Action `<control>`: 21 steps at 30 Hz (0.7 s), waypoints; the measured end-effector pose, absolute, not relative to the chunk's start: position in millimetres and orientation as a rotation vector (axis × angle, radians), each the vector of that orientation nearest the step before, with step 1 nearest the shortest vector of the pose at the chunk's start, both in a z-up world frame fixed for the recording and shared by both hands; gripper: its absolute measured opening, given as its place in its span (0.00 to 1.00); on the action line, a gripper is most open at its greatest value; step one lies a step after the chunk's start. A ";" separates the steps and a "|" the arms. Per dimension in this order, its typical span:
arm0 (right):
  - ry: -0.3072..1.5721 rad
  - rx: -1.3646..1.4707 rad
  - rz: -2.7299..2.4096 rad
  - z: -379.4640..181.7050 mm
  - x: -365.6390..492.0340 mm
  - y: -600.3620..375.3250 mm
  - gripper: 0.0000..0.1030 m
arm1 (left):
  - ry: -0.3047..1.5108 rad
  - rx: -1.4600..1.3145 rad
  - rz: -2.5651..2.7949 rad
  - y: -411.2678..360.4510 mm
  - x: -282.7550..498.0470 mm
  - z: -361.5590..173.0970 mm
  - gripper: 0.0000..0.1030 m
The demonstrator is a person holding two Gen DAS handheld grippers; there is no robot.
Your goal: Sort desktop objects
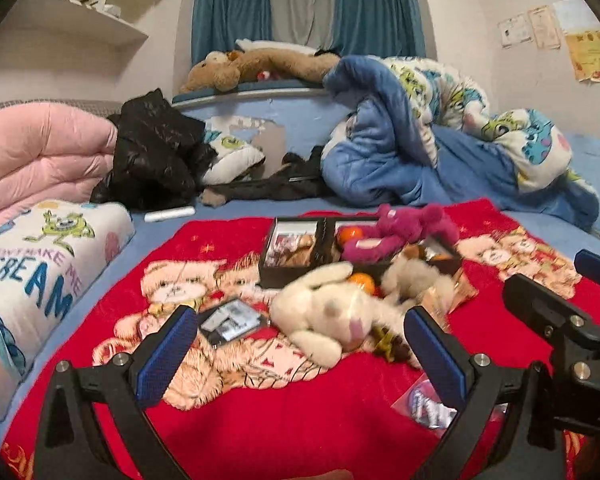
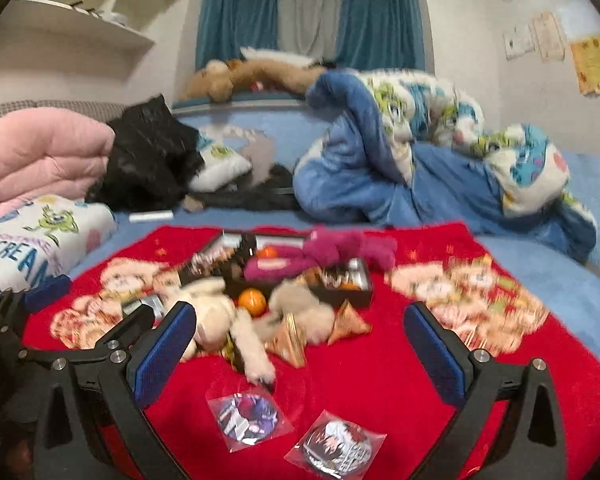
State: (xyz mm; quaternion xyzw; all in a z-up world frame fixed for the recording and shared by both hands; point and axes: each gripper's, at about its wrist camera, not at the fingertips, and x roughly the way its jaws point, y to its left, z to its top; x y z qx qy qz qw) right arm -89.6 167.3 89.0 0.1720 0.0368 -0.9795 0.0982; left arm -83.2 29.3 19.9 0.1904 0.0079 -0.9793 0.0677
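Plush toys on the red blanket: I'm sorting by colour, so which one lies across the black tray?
The magenta plush toy; it drapes over the black divided tray, while the cream plush rabbit lies on the red blanket.

Motion blur smears the cream plush rabbit, and toys hide the black tray's contents.

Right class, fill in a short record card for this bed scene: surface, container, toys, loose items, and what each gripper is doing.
surface: red blanket with a bear print, on a blue bed
container: black divided box, open
toys: magenta plush lying across the box; cream plush in front of it
loose items: orange ball; two bagged badges, nearest the camera
left gripper: open, holding nothing
right gripper: open, holding nothing
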 end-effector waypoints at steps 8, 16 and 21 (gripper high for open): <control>0.021 0.673 -2.859 55.9 -118.7 168.3 1.00 | 0.177 0.735 -2.924 9.8 -106.6 -6.6 1.00; 0.052 0.702 -2.889 50.4 -125.1 168.4 1.00 | 0.184 0.689 -2.923 8.4 -103.0 -3.4 1.00; 0.041 0.715 -2.878 48.8 -127.1 170.1 1.00 | 0.181 0.693 -2.925 8.4 -103.5 -3.4 1.00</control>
